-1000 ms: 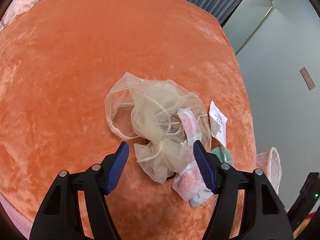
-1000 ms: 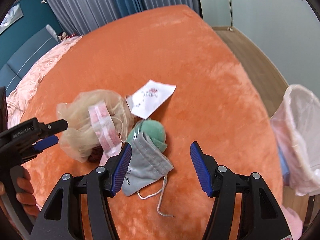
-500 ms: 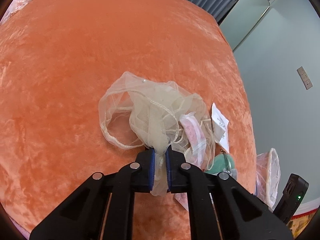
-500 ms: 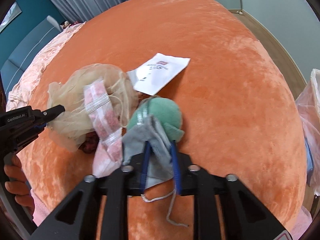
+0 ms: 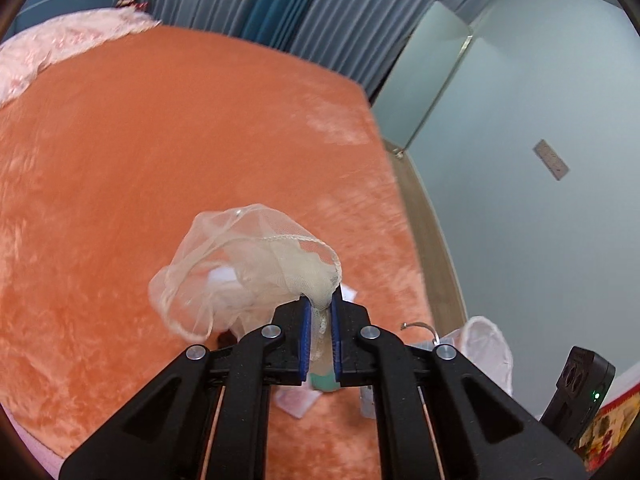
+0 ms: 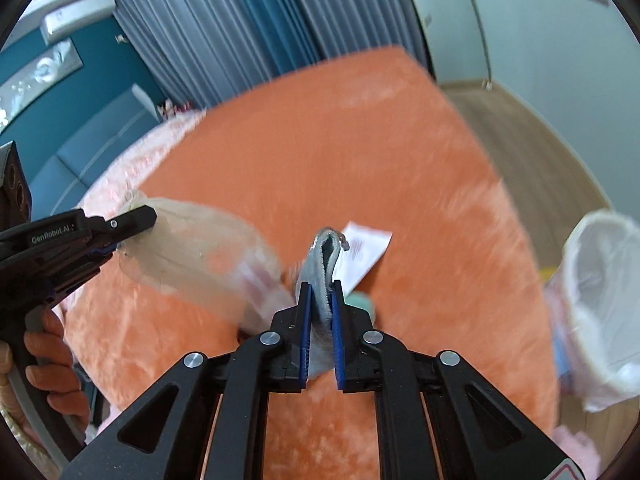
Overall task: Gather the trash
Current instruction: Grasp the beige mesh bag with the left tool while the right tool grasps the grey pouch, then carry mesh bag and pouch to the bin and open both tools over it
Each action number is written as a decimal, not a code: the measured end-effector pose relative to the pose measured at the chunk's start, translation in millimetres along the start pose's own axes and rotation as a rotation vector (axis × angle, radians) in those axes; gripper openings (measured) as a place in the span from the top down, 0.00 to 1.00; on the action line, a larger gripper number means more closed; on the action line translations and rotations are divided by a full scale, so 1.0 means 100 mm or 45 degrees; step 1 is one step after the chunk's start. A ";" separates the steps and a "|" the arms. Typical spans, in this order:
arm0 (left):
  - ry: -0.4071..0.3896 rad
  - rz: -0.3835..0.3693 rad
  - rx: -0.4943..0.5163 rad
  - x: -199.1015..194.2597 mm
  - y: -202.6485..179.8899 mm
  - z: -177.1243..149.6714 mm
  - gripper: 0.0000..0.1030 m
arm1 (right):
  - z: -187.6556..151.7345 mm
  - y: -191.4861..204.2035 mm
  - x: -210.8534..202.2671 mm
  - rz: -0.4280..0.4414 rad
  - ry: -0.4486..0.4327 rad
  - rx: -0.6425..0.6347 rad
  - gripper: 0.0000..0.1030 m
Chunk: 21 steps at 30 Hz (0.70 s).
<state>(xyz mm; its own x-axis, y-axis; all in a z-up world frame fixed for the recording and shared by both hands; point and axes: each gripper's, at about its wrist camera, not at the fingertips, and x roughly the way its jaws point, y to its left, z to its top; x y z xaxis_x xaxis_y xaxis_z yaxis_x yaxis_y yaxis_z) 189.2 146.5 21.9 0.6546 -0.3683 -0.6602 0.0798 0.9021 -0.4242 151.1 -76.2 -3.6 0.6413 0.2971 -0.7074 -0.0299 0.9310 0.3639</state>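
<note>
My left gripper (image 5: 320, 312) is shut on a cream mesh net bag (image 5: 256, 268) and holds it lifted above the orange bed cover (image 5: 160, 140). The net bag also shows in the right wrist view (image 6: 192, 256), hanging from the left gripper (image 6: 136, 220). My right gripper (image 6: 320, 300) is shut on a grey cloth pouch (image 6: 322, 264), raised off the bed. A white paper slip (image 6: 362, 256), a green item (image 6: 360, 302) and a pink-printed plastic packet (image 6: 256, 280) lie on the cover below.
A bin lined with a white plastic bag (image 6: 600, 296) stands on the wooden floor right of the bed; it also shows in the left wrist view (image 5: 488, 344). Pink bedding (image 5: 60, 44) lies at the far left. Curtains (image 6: 224, 32) hang behind.
Both grippers closed, the left on the net bag and the right on the grey pouch, then lifted them up off the bed cover. The other trash stayed on the bed.
</note>
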 end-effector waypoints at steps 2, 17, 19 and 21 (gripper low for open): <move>-0.025 -0.032 0.046 -0.11 -0.22 0.06 0.92 | 0.15 -0.05 -0.27 -0.004 -0.078 0.005 0.91; -0.078 -0.384 0.395 -0.44 -2.23 0.09 0.92 | 0.70 -0.90 -1.83 -0.204 -0.484 0.071 0.91; -0.060 -0.434 0.427 -0.41 -2.45 0.03 0.92 | 0.71 -1.04 -1.96 -0.240 -0.506 0.086 0.91; -0.041 -0.476 0.455 -0.38 -2.65 -0.04 0.92 | 0.68 -1.17 -2.06 -0.272 -0.522 0.102 0.91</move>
<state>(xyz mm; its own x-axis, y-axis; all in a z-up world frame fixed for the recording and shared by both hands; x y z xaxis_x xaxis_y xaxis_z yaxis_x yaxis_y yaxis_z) 140.0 -79.6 156.7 0.5545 -0.6782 -0.4823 0.5609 0.7327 -0.3854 74.5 -260.6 141.3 0.8772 -0.0226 -0.4797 0.1846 0.9379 0.2935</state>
